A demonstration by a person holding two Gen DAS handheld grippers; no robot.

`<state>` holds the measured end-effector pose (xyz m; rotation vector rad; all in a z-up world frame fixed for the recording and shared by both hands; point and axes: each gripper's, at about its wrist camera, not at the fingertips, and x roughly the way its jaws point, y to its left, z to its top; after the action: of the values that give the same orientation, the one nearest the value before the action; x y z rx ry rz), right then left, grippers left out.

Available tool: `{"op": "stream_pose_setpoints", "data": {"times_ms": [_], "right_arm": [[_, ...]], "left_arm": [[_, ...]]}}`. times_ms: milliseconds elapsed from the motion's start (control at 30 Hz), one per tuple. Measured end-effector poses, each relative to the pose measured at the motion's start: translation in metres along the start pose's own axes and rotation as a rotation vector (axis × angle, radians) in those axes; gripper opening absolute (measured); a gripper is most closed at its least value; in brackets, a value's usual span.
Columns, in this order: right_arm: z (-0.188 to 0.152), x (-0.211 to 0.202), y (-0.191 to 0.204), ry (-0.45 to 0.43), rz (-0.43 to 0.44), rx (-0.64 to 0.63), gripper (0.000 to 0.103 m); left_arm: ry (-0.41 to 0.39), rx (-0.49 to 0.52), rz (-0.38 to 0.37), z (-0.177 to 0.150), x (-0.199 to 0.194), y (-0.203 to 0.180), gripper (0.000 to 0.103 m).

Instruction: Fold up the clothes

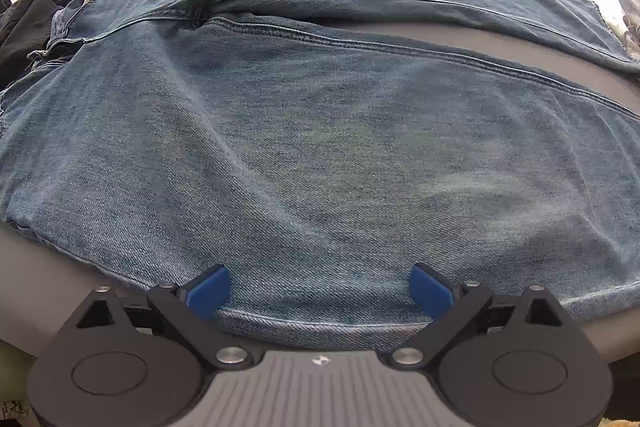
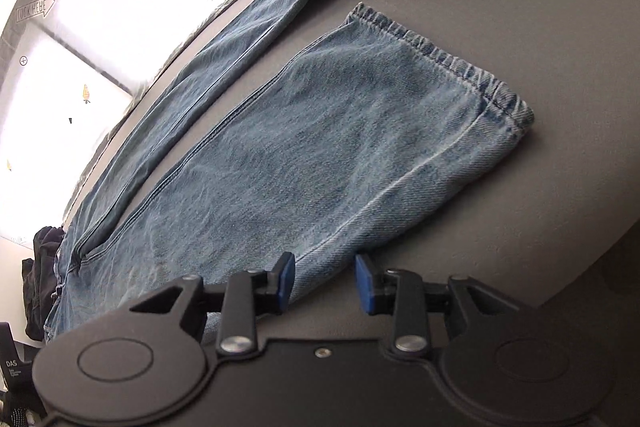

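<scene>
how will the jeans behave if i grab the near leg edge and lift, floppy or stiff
Likely floppy but with body: the jeans lie flat on the grey table in soft ripples, so a lifted edge should drape, not hold shape. Thick twill and double seams suggest it's fairly heavy, and the far leg may drag. The coarse weave probably won't slip from the right gripper.

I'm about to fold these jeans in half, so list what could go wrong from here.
1. The left gripper is open over the near edge of the jeans; it may pinch only the top layer.
2. The right gripper straddles that leg's edge, so a shallow bite could slip.
3. The far leg lies splayed apart, likely folding crooked.
</scene>
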<state>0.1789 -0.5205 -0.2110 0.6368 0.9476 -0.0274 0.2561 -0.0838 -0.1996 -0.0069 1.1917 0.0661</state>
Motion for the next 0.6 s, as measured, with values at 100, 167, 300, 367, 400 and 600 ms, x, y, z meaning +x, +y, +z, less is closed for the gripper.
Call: {"op": "stream_pose_setpoints", "data": {"times_ms": [100, 167, 300, 367, 400, 600], "right_arm": [[0.002, 0.003, 0.013, 0.036, -0.045, -0.075, 0.037], [0.003, 0.006, 0.022, 0.061, -0.075, -0.125, 0.037], [0.007, 0.020, 0.051, 0.151, -0.188, -0.345, 0.035], [0.003, 0.026, 0.063, 0.169, -0.241, -0.426, 0.035], [0.002, 0.027, 0.068, 0.175, -0.264, -0.464, 0.034], [0.007, 0.029, 0.068, 0.182, -0.279, -0.460, 0.030]], "left_arm": [[-0.001, 0.000, -0.002, 0.000, 0.000, 0.000, 0.097], [-0.004, 0.000, -0.002, 0.000, 0.000, 0.000, 0.097], [-0.005, 0.001, -0.004, 0.000, 0.001, 0.000, 0.097], [-0.005, 0.001, -0.005, 0.000, 0.001, 0.000, 0.097], [-0.005, 0.001, -0.008, 0.000, 0.001, 0.001, 0.097], [-0.014, 0.009, -0.031, -0.002, -0.002, 0.005, 0.097]]}}
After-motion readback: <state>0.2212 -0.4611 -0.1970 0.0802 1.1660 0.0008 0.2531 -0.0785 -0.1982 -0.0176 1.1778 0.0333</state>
